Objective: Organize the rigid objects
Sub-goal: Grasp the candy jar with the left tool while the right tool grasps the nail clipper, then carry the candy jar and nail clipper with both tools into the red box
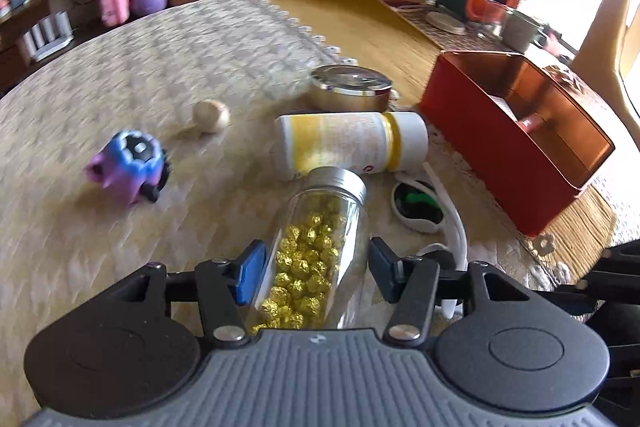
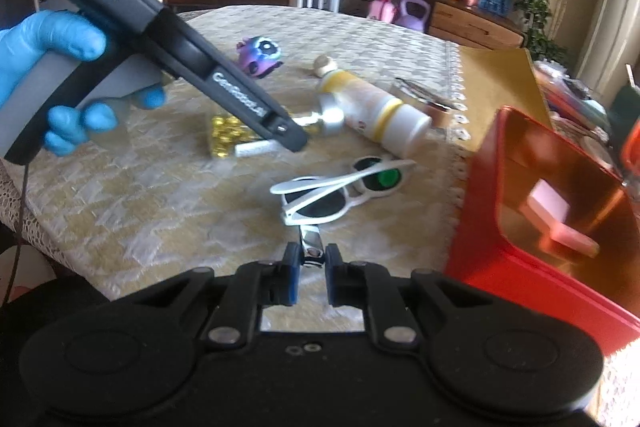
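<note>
1. Left tool [image 1: 316,273] straddling clear jar [image 1: 320,239] of gold foil balls, lying on its side on the surface [image 1: 180,75]; jaws partly open, blue pad on one side about at the glass, other side shows a gap, so not clamped.
2. Jar: metal cap [image 1: 340,181] pointing away, nearly touching white bottle [image 1: 352,143]. Looks rigid, smooth, likely slippery and breakable; loose fill probably shifts weight when tilted. Best hold mid-body, across the round wall, not on cap.
3. Right tool [image 2: 310,277] nearly closed, pinching small shiny metal clip-like piece [image 2: 310,245]; exact item unclear. Thin, stiff, light; narrow pinch suits it.
4. Red box [image 2: 560,227] just beside right tool, open top, pale flat item inside; likely drop spot.
5. White sunglasses [image 2: 340,193] folded, between jar and box. Light, thin arms, scratch-prone lenses; take at frame bridge.
6. Purple toy [image 1: 130,167], small round ball [image 1: 211,115], round tin [image 1: 352,89] farther off, untouched.
7. Gloved hand [image 2: 52,75] holding left tool handle in right view.
</note>
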Motion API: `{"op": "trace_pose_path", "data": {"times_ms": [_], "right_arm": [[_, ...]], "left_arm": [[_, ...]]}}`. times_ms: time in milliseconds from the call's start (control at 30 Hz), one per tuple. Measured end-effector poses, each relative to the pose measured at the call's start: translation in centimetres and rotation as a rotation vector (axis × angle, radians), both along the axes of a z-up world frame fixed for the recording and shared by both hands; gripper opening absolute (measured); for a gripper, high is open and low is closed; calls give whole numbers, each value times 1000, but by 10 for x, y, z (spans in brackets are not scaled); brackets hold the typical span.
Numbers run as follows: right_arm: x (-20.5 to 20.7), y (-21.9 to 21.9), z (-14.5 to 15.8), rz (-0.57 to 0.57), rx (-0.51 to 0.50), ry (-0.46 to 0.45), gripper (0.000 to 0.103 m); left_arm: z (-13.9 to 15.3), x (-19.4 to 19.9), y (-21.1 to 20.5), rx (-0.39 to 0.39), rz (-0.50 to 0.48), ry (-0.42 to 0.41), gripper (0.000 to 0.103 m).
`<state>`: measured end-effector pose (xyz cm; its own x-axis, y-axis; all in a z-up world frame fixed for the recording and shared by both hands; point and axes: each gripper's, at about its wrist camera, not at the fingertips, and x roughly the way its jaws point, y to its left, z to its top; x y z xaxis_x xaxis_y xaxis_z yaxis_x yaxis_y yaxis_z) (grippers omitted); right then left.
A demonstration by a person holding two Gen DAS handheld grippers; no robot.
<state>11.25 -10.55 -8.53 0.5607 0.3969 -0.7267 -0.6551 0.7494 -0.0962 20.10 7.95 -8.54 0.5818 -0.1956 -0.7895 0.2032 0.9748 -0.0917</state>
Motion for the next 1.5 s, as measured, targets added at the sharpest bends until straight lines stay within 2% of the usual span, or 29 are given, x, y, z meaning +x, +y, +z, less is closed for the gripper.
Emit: {"op": "trace_pose_path", "data": {"times_ms": [133, 167, 400, 667, 1033, 1233, 1500], "right_arm": [[-9, -15, 10, -21, 5, -21, 11], [-11, -20, 14, -30, 7, -29, 11], [-16, -44, 30, -94, 26, -57, 10], [-16, -66, 56, -131, 86, -110, 10], [11, -96, 95, -198, 139, -193, 10], [32, -113, 99, -253, 133, -210, 10], [56, -138, 83, -316, 120, -183, 10]], "left_arm": [[8, -8, 2, -5, 46, 11, 53], [11, -11, 2, -10, 52, 11, 50], [27, -24, -10, 7, 90, 6, 50], [55, -36, -25, -4, 91, -28, 50], [95, -24, -65, -41, 36, -84, 50], [101, -7, -99, -20, -2, -90, 50], [96, 22, -147, -36, -59, -68, 50]]}}
